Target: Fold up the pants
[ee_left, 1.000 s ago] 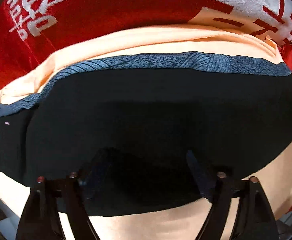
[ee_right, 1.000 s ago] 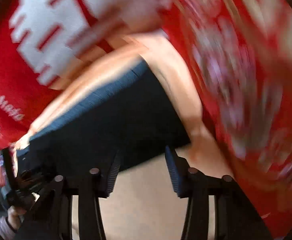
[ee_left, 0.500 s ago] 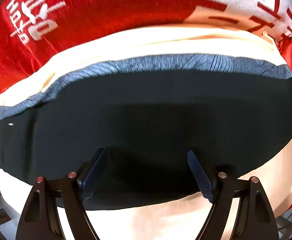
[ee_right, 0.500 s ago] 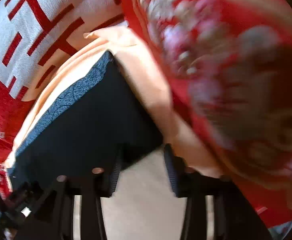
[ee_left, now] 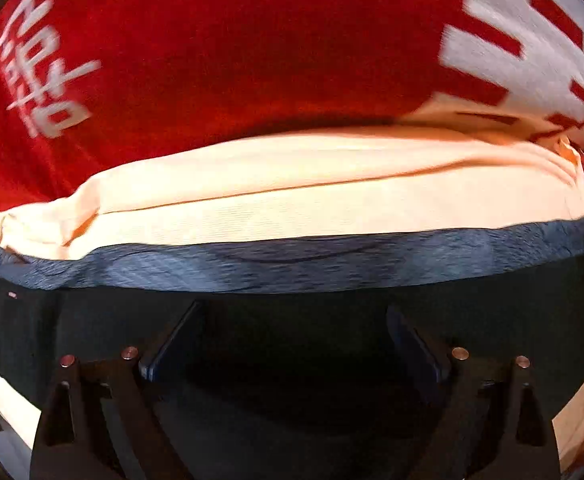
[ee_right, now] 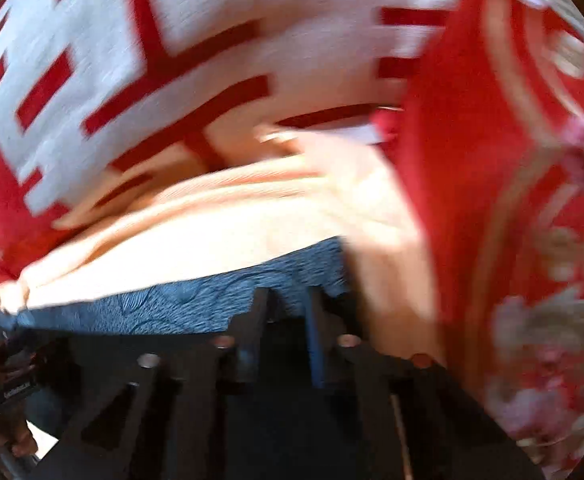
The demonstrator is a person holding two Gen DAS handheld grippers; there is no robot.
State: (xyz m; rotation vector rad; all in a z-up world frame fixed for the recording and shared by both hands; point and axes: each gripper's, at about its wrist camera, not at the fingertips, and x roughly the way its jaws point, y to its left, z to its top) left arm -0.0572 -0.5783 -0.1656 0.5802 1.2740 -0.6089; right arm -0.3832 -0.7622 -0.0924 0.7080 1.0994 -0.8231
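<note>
The peach pants (ee_left: pixel 312 196) lie flat on a red cloth, with a dark fabric piece (ee_left: pixel 92 332) edged by a blue patterned band (ee_left: pixel 292 264) on top of them. My left gripper (ee_left: pixel 292 320) is open, its fingers spread over the dark fabric, holding nothing. In the right wrist view the pants (ee_right: pixel 212 236) and the blue band (ee_right: pixel 180 300) show again. My right gripper (ee_right: pixel 286 300) has its jaws nearly together at the right end of the band; the view is blurred and a grip on the fabric is unclear.
A red cloth with white characters (ee_left: pixel 212 60) covers the surface beyond the pants. A red floral patterned cloth (ee_right: pixel 532 240) lies to the right. The left gripper and hand (ee_right: pixel 8 384) show at the right wrist view's lower left.
My left gripper has moved forward over the dark fabric, still open. My right gripper has swung onto the right end of the blue band and its jaws have narrowed.
</note>
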